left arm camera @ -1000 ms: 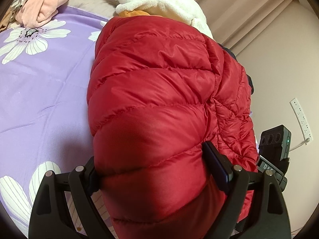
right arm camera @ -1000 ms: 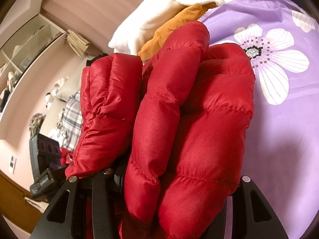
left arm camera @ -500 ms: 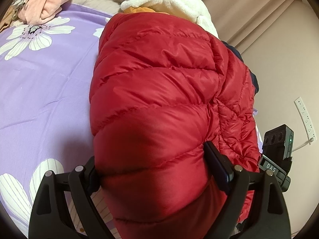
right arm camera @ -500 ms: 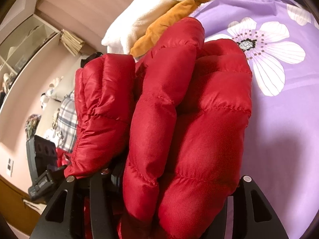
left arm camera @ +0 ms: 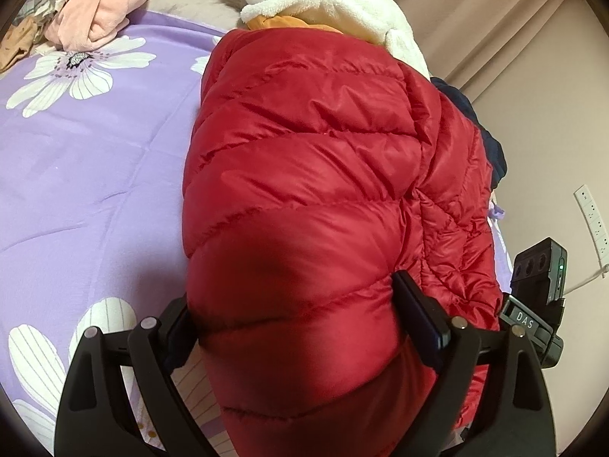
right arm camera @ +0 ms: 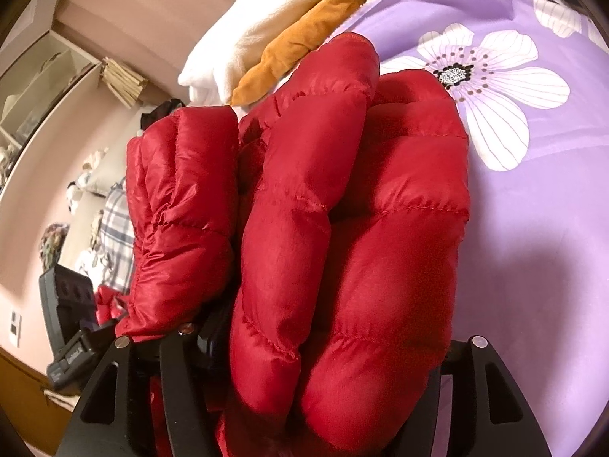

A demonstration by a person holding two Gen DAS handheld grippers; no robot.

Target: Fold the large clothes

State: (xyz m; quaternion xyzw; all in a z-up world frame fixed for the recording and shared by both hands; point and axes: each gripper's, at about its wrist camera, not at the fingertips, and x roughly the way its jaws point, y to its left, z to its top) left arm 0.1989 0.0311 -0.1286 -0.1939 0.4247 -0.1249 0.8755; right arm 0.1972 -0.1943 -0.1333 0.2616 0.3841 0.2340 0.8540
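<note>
The purple flowered bedspread (left arm camera: 76,175) was the largest thing in view and serves as the landmark. On it, towards its far edge by the wall, lay the red down jacket (left arm camera: 304,190), bundled into thick puffy layers. Beyond the jacket on the bedspread sat a white fleece garment (left arm camera: 323,3) with an orange garment (left arm camera: 289,23) tucked beneath it, both touching the jacket's far end. A pink garment (left arm camera: 99,11) lay crumpled at the bedspread's far corner, well apart from the jacket.

The left gripper (left arm camera: 304,316) had its jaws spread wide around the near end of the jacket, both pads pressed into the padding, so it held a fat fold of fabric. The right gripper (right arm camera: 323,346) likewise clasped a stack of layers; in its view the jacket (right arm camera: 342,228) filled the gap completely, with one loose red panel hanging outside the left finger. Its pads were buried, so how firmly it gripped I could not tell.

The fold looked well advanced, with the bundle being set down or squared. The main risk was the slick, springy shell: down filling would likely puff back and slide out of either grip, undoing the layers. The loose panel could flop open on release. Pushing the bundle further from the bedspread's middle could also crowd the fleece pile or tip the jacket over the edge.
</note>
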